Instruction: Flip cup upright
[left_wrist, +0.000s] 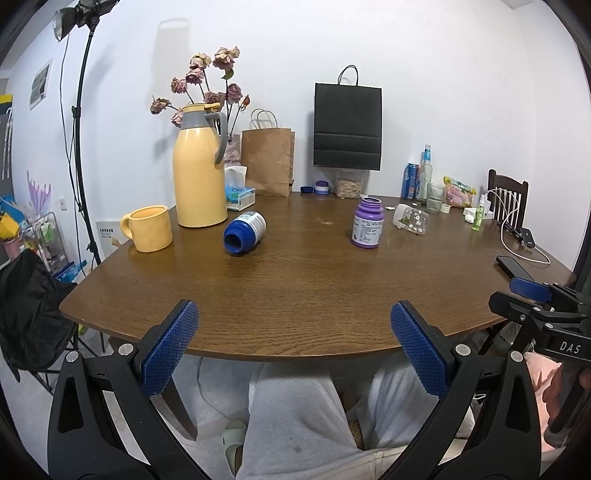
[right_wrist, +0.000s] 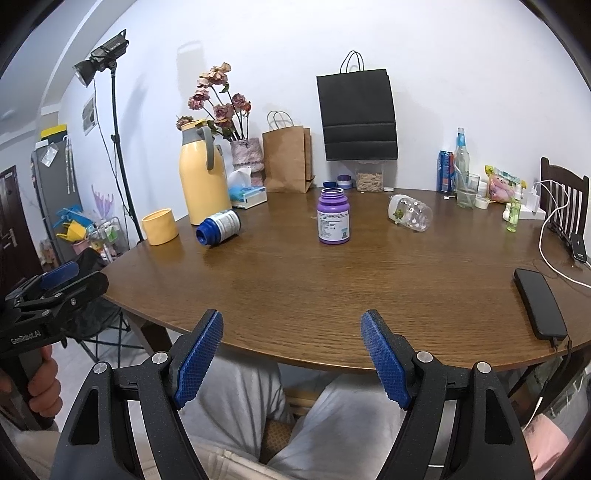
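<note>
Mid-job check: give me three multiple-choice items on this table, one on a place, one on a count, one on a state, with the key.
1. Where does the yellow mug stand?
A. left of the yellow thermos
B. beside the black phone
C. behind the black paper bag

2. How many containers lie on their side?
A. none
B. one
C. two

3. How is the purple bottle?
A. tipped over
B. upright, no cap
C. held in a gripper

Key: 1 A, the mug stands at the thermos's left. 2 C, the blue bottle and the clear jar both lie down. 3 B, it stands with its mouth open.
</note>
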